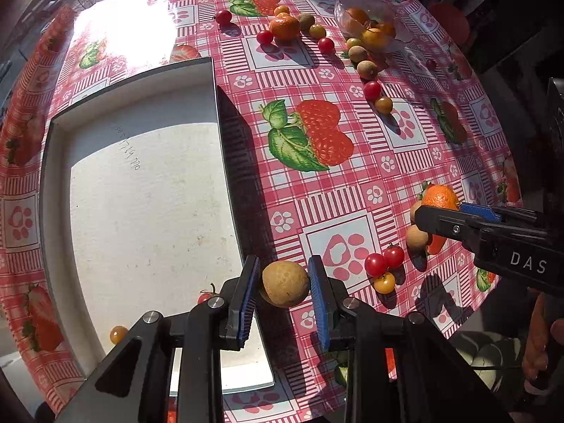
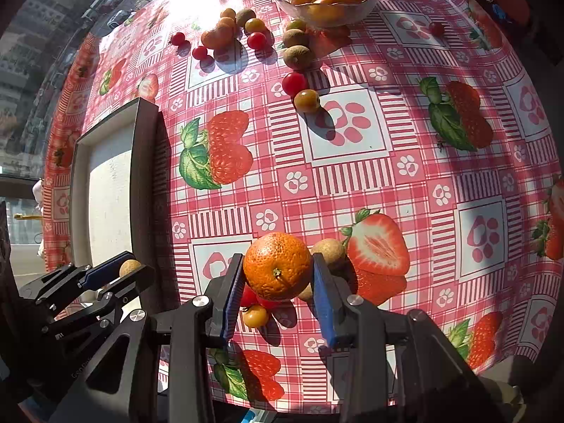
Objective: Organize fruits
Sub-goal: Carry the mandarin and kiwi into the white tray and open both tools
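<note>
Gripping one fruit each, two hand-held grippers hang above a table spread with a red checked strawberry cloth point(image 2: 352, 190). The left gripper point(image 1: 284, 287) is clamped on a single round tan longan point(image 1: 285, 283), which sits between its blue pads right over the dark right rim of a white tray point(image 1: 151, 190). The right gripper point(image 2: 278, 280) is clamped on one mandarin point(image 2: 277, 265), its stem end turned toward the camera; the fruit is near round, so no long axis shows.

Inside the tray lie two cherry tomatoes, one red point(image 1: 204, 296) and one yellow point(image 1: 118, 333). Below the mandarin, on the cloth, sit two red tomatoes point(image 1: 384, 260), one yellow one point(image 1: 384, 282) and two more longans point(image 1: 417, 238). Farther off stands one glass bowl point(image 2: 366, 3) holding several orange fruits, too overlapped to count, with a loose scatter of tomatoes, longans and another mandarin point(image 2: 218, 37) beside it.
</note>
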